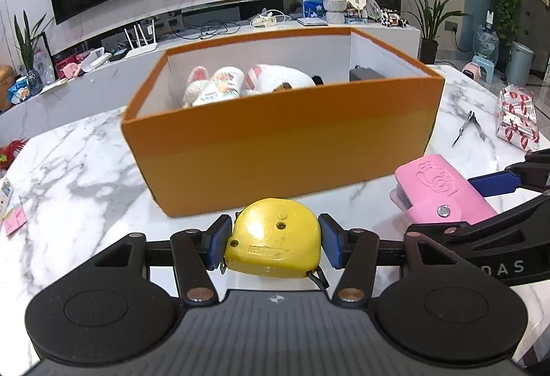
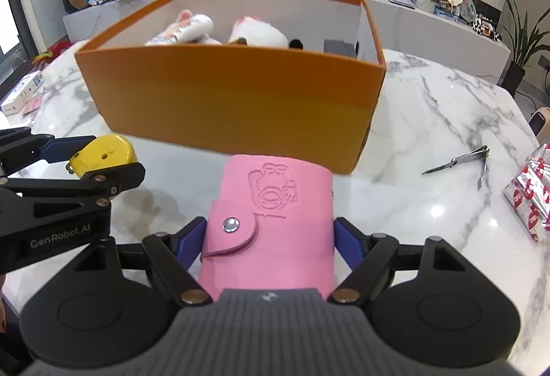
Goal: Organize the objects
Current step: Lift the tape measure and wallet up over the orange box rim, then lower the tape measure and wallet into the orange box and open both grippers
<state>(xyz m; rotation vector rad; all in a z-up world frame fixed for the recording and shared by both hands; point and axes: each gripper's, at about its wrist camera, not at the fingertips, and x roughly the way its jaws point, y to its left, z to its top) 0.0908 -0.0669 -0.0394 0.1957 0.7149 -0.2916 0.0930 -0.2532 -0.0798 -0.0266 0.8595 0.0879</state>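
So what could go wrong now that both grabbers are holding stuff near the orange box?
The yellow tape measure is rounded and glossy, so it might slip from the left gripper. The right gripper grips the pink card holder only near one end, so it could tilt out. Both still must clear the orange box wall, and the grippers are close enough to bump.

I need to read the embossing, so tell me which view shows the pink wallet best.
The right wrist view: the pink wallet fills the centre, embossed figure and snap facing the camera, held in the right gripper. The left wrist view shows it small and slanted at the right edge.
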